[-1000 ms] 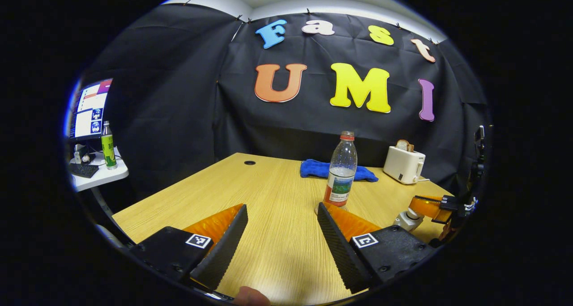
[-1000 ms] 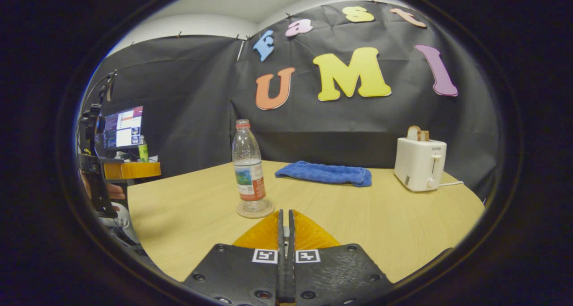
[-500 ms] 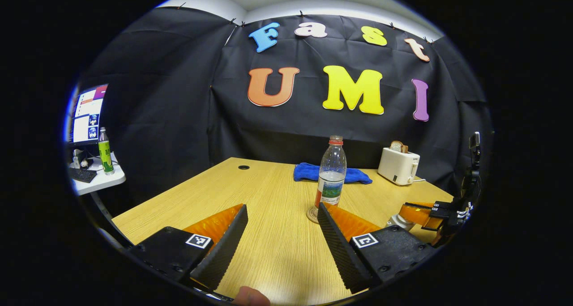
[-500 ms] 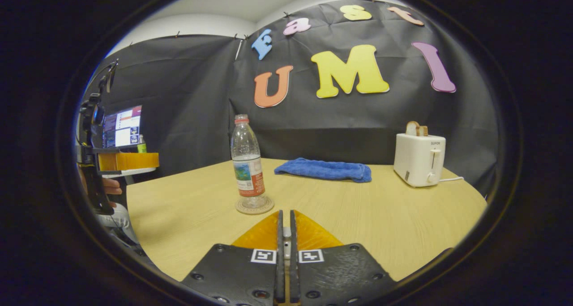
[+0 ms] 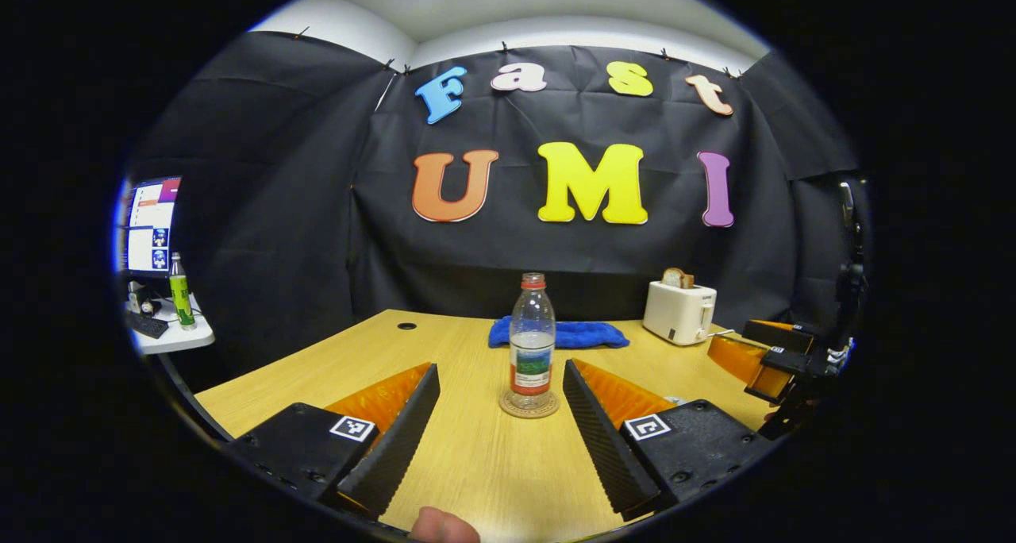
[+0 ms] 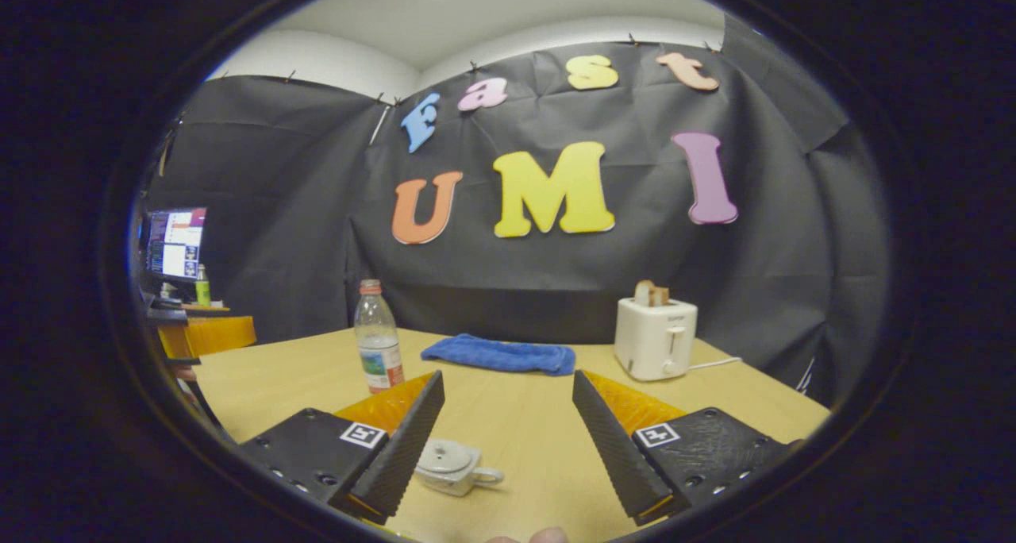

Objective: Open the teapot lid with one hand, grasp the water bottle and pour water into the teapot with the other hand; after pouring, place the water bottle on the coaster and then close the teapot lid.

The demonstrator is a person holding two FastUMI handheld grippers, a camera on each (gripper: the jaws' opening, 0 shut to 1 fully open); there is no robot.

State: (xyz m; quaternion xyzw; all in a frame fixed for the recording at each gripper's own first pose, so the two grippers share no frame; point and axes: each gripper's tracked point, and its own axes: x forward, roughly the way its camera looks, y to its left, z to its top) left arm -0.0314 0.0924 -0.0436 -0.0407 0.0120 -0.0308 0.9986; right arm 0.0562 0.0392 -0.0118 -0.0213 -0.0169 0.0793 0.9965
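Wood table (image 5: 476, 464) w/ both pairs spread, nothing held: water bottle (image 5: 532, 344) upright on coaster (image 5: 529, 405) ahead between left gripper (image 5: 500, 424) fingers, light, slick, crushable, take mid-label; teapot (image 6: 452, 465) low btwn right gripper (image 6: 508, 440) fingers, prob. fragile, pinch lid knob.

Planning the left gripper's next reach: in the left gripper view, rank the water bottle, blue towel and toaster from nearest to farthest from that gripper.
1. Water bottle, upright on its coaster, just ahead between the open left gripper's fingers.
2. Blue towel, behind the bottle, mid-table.
3. Toaster, far right, near the wall.
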